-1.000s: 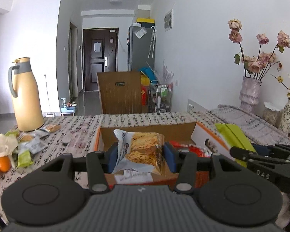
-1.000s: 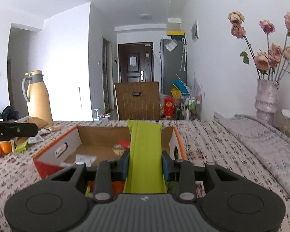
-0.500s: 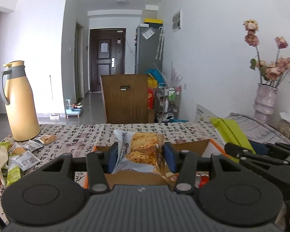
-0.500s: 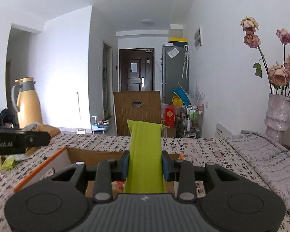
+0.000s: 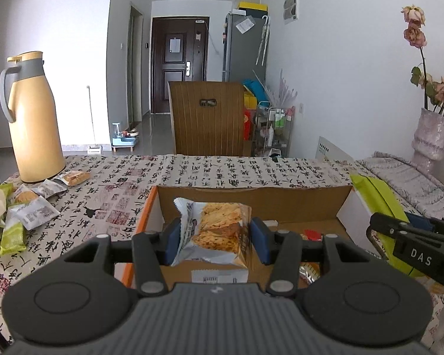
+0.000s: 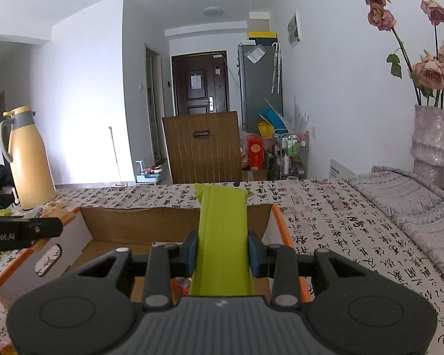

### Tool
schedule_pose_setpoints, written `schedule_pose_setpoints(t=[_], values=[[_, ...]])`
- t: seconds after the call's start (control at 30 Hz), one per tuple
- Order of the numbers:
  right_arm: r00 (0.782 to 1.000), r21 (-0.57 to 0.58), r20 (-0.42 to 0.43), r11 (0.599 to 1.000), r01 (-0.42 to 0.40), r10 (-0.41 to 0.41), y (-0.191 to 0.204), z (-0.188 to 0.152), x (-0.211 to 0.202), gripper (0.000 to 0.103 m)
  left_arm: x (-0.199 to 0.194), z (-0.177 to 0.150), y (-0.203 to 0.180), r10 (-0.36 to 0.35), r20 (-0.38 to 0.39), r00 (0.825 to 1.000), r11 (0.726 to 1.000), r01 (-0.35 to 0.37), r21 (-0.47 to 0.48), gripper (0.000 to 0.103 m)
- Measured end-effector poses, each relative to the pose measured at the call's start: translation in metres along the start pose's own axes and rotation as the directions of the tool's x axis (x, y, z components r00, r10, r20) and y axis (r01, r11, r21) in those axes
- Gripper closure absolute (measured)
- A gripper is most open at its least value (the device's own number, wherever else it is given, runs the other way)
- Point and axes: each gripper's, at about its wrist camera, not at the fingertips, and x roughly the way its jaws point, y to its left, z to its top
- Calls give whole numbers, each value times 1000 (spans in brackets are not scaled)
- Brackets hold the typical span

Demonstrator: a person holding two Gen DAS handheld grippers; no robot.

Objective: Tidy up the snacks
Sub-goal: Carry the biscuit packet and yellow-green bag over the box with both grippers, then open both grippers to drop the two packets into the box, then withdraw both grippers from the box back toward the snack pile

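Left claw (image 5: 215, 238) pinches a cracker packet (image 5: 214, 230) above the open cardboard box (image 5: 251, 204) on the worktop (image 5: 192, 171); right claw (image 6: 223, 256) pinches a green packet (image 6: 223, 236) over the box's right end

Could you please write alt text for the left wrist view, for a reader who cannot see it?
The left gripper clamps a biscuit packet over an open cardboard box on a patterned tablecloth. At right, the right gripper holds a green packet; loose snacks lie beside a yellow thermos jug.
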Motion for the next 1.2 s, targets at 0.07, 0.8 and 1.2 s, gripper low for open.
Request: schedule_pose_setpoints(t=[0.07,0.8,1.2], values=[[1000,0,-5,1000,2,-2,0,0,1,70,0,-1,-1,-5,1,1000,1000,5,5,52],[1000,44,-1,999,18,-18,-9,-1,-4,0,-8,-1,3,17,13,1000,999,-16,-40,0],[1000,46,25,999,1,-2,-7,8,-20,0,-26,6,2,20,34,999,999,-18,-43,0]])
